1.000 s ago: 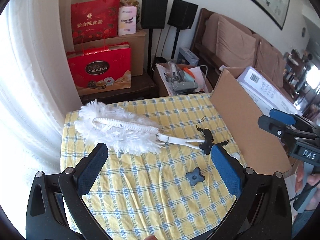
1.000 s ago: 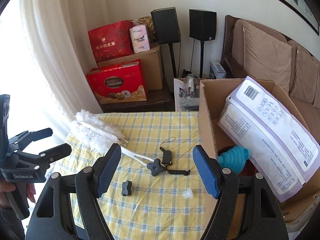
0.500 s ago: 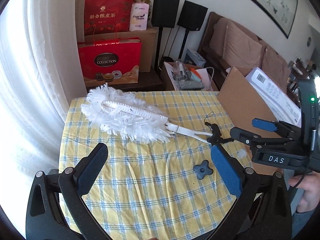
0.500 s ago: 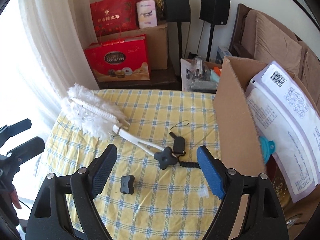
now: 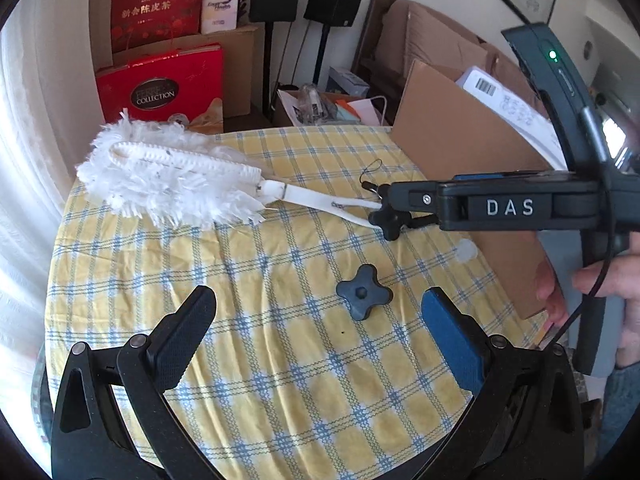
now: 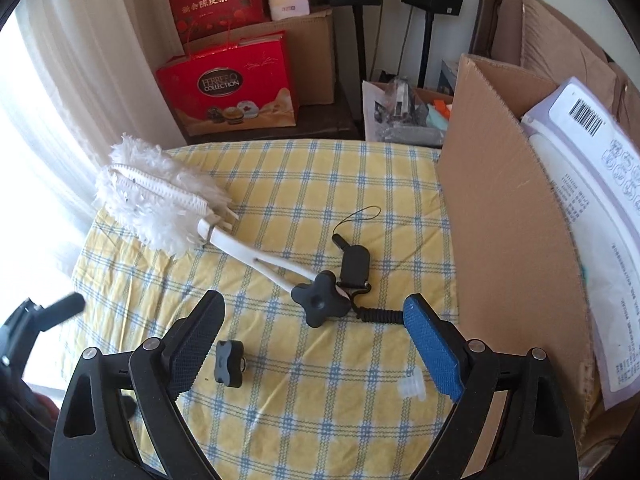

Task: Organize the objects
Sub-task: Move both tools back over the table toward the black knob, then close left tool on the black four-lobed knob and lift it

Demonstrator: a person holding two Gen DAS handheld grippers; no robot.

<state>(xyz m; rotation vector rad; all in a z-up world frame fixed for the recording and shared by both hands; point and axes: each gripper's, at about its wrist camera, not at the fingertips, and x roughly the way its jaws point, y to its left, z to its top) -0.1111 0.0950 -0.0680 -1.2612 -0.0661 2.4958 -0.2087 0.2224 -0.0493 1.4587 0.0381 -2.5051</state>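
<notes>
We see the white duster lying at the centre left of the right wrist frame on the checked tabletop, its handle end touching a black star knob. A second knob sits mid-frame in the left view. Only the right view shows the small black clip. Our right gripper and left gripper both have fingers spread wide, holding nothing. The cardboard box stands at right.

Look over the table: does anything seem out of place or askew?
Yes. One black star knob sits on the white duster handle's tip, tangled among a black corded tag. A second knob and a small clear cap lie scattered on the checked tablecloth.
</notes>
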